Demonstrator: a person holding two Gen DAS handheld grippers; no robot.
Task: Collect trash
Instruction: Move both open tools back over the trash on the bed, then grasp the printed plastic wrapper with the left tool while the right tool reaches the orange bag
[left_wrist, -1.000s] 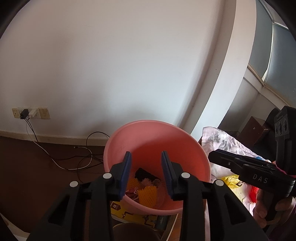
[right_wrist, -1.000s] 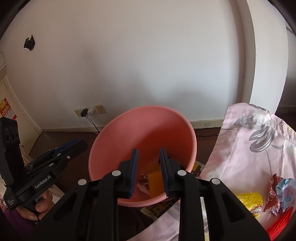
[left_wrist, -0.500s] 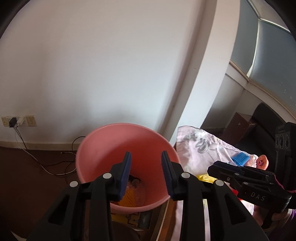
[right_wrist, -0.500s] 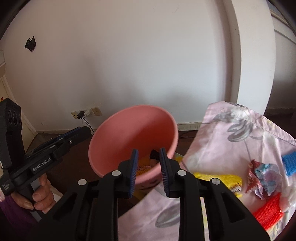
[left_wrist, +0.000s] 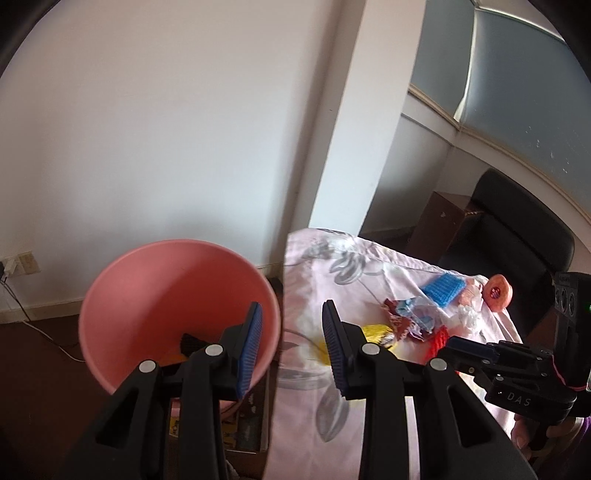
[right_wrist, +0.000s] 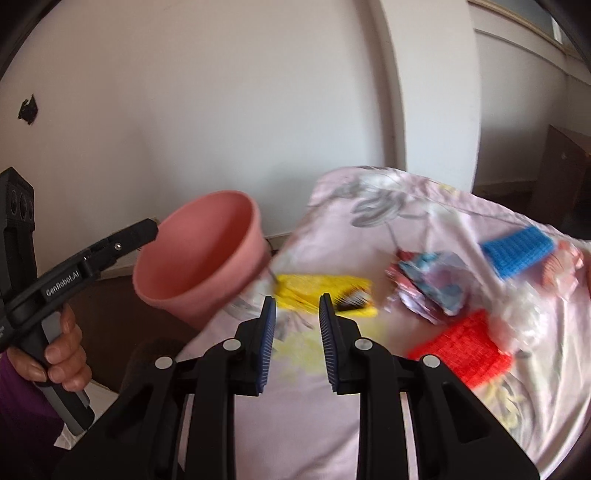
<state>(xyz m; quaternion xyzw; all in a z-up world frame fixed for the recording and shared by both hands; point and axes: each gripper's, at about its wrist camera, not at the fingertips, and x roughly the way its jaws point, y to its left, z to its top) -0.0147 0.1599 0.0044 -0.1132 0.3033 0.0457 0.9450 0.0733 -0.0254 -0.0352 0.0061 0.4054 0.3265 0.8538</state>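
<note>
Your pink bucket contents mostly hidden behind the left gripper, red mesh and clear wrapper motion-blurred, right-hand trash cut off.

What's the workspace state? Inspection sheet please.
Surface: table under pink floral cloth.
Job's things: pink plastic bucket beside the table, scraps inside; yellow wrapper, crumpled red-blue wrapper, red mesh piece, blue mesh piece on the cloth.
Clutter: orange ring-shaped item.
Grippers: left gripper and right gripper open, empty.
Cables: cord from wall socket.
Surroundings: white wall, black chair.
</note>
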